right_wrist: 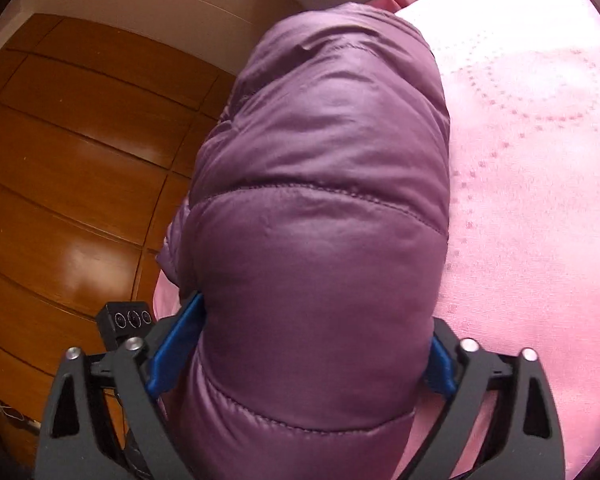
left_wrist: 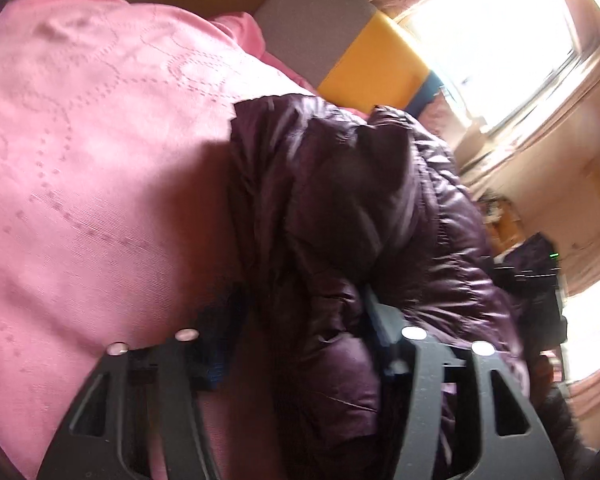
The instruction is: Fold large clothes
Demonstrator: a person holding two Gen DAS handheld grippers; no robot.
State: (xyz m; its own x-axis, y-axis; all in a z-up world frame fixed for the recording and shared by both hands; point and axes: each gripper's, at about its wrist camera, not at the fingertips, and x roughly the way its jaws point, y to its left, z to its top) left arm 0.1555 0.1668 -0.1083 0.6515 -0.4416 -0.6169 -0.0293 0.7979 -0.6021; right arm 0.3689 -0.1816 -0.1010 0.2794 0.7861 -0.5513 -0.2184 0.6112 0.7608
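A purple quilted down jacket [right_wrist: 320, 208] lies on a pink bedspread [right_wrist: 532, 152]. In the right wrist view a thick puffy fold of it fills the space between my right gripper's [right_wrist: 300, 344] blue pads [right_wrist: 176, 340], which press its sides. In the left wrist view the same jacket [left_wrist: 340, 208] looks dark and bunched, lying over the pink bedspread [left_wrist: 84, 168]. My left gripper [left_wrist: 300, 332] has a bundle of jacket fabric between its fingers; one blue pad [left_wrist: 216, 360] shows at the left.
A wooden floor [right_wrist: 60, 184] lies left of the bed edge. A grey and yellow headboard [left_wrist: 340, 40] stands behind the bed. A bright window [left_wrist: 492, 32] with pink curtains is at the right. The other gripper [left_wrist: 540, 280] shows dark at the right.
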